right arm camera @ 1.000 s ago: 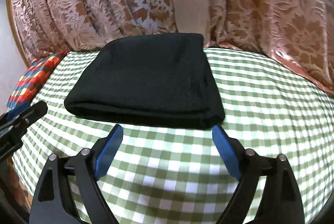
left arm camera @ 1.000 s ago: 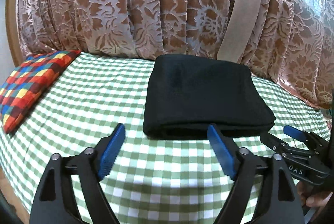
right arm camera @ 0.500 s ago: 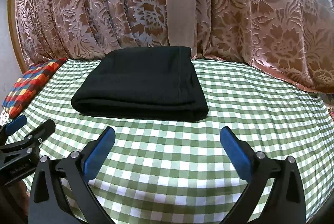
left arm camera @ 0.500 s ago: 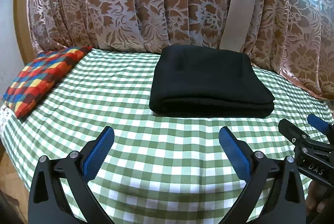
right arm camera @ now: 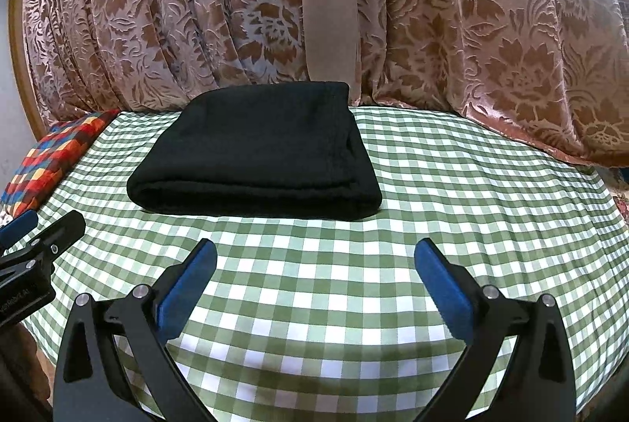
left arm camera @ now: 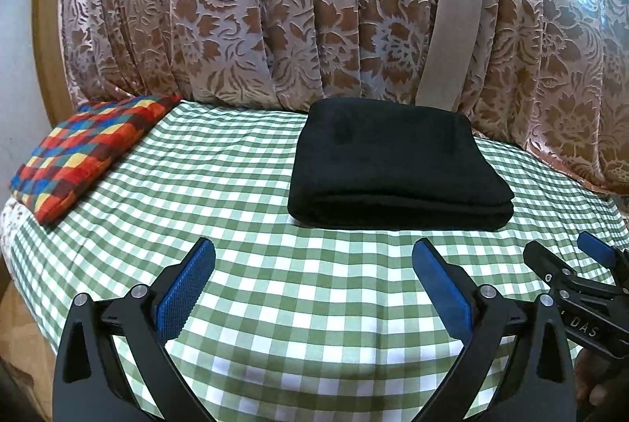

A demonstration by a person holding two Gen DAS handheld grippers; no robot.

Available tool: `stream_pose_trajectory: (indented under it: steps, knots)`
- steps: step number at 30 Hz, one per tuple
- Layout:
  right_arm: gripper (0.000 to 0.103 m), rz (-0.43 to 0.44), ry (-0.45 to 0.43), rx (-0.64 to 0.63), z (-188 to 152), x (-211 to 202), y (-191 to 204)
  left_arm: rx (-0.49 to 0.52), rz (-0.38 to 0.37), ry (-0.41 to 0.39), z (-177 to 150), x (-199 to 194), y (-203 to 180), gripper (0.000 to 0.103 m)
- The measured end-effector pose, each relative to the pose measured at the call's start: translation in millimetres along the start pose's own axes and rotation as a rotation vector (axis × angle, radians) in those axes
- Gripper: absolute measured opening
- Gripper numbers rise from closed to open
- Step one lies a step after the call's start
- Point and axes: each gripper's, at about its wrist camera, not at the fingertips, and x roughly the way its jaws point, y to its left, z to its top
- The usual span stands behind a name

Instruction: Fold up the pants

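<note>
Nearest in the left wrist view, the left tongs (left arm camera: 313,257) are seen spread wide apart, and nothing is held between the blue pads (left arm camera: 188,288). Only the checked cloth is seen in the gap. At the right edge of that view, part of the right tongs (left arm camera: 566,257) is seen, with a bit of a hand (left arm camera: 589,378) below it.

Nearest in the right wrist view, the right tongs (right arm camera: 314,257) are also seen spread wide apart, and nothing is gripped. At the left edge of that view, one black finger of the left tongs (right arm camera: 51,233) is seen.

The surface (left arm camera: 243,194) is covered with a green and white checked cloth. It cannot be told whether a table or a bed is under the cloth.

Farther off, the black pants (left arm camera: 393,162) are found lying flat on the checked cloth, folded into a neat thick square. The rounded folded edge is turned to the near side. The pants are well apart from both tongs and are not touched by them.

At the far left, a cushion (left arm camera: 86,151) with red, blue and yellow squares is laid on the cloth, well apart from the pants.

Farthest away, a brown flowered curtain (left arm camera: 275,9) is hung behind everything, and a plain pale strip (left arm camera: 452,9) is seen running down it above the pants.
</note>
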Motion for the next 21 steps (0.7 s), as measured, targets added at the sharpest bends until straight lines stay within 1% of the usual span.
stream_pose_trajectory:
  steps: [21]
  knots:
    - [0.100,0.006,-0.019,-0.030,-1.4,-2.6,8.0,0.001,0.007,-0.024,1.6,-5.3,1.8,0.099]
